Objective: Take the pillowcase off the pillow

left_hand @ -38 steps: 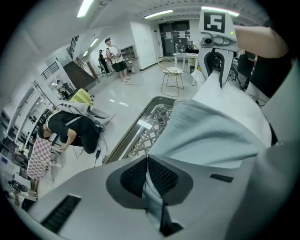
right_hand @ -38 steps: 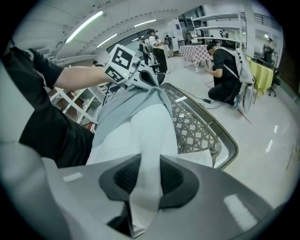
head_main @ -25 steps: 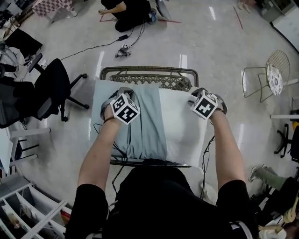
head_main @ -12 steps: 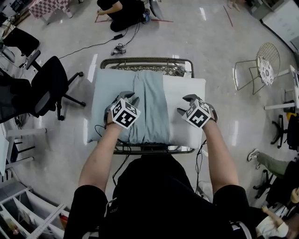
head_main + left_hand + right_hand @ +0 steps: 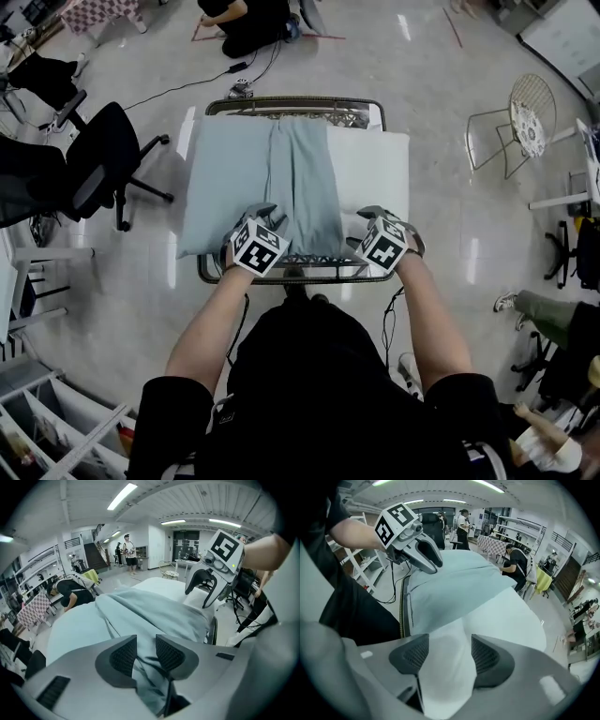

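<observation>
A pale blue pillowcase (image 5: 300, 178) covers the left part of a white pillow (image 5: 370, 173) and is bunched in folds along its middle. The pillow lies on a metal-framed table (image 5: 291, 101). My left gripper (image 5: 267, 214) hangs over the near end of the bunched cloth. Its jaws have just been opening, and folds of the pillowcase (image 5: 154, 611) show in the narrow gap of that left gripper (image 5: 146, 641), unpinched. My right gripper (image 5: 370, 216) is over the bare pillow's near edge. Its jaws have also just been opening, and the white pillow (image 5: 506, 616) shows between the jaws of the right gripper (image 5: 449, 644).
A black office chair (image 5: 103, 159) stands left of the table and a wire chair (image 5: 525, 127) at the right. A person (image 5: 248, 19) crouches on the floor beyond the table beside cables. White shelving (image 5: 56, 422) is at the lower left.
Both grippers came back from the pillow's far edge to its near edge, and both sets of jaws opened. The pillowcase stays bunched in the middle.
</observation>
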Motion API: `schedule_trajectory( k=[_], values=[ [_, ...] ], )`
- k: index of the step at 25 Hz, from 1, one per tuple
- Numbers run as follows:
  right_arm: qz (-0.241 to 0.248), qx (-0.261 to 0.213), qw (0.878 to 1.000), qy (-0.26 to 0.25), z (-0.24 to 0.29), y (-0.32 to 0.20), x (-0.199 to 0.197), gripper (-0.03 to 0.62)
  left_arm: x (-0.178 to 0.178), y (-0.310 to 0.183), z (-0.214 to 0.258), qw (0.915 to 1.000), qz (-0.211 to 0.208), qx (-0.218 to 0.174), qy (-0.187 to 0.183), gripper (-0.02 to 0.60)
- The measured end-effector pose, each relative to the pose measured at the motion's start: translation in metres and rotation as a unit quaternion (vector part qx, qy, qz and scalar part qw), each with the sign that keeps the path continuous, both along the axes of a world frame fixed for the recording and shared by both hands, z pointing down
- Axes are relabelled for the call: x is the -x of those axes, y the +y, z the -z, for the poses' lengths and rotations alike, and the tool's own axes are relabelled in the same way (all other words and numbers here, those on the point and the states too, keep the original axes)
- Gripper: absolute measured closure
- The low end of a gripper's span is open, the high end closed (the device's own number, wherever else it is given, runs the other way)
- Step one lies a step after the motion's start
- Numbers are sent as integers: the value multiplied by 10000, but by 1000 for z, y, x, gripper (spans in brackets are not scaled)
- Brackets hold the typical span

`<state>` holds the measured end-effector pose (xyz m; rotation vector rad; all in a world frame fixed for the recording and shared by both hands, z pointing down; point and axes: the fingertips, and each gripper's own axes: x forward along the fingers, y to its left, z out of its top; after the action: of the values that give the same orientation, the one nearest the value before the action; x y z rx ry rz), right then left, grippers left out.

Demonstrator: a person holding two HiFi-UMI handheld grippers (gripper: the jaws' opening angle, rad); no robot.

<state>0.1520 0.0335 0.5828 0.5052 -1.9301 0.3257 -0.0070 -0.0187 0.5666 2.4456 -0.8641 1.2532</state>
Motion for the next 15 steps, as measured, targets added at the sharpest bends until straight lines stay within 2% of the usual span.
schedule_trajectory(
  k=[7,12,15],
  values=[
    [5,-241,9993,287,-14,39,-14,254,7,39,0,9983,555,82,133,406],
    [-186,-907,9940,581,-22,47,-29,214,29,66,-16,9927,1197,-31,-163,345],
    [-230,-1535,9839,881,-33,44,-31,173,38,74,-36,9876,1551,-44,-226,327]
  ],
)
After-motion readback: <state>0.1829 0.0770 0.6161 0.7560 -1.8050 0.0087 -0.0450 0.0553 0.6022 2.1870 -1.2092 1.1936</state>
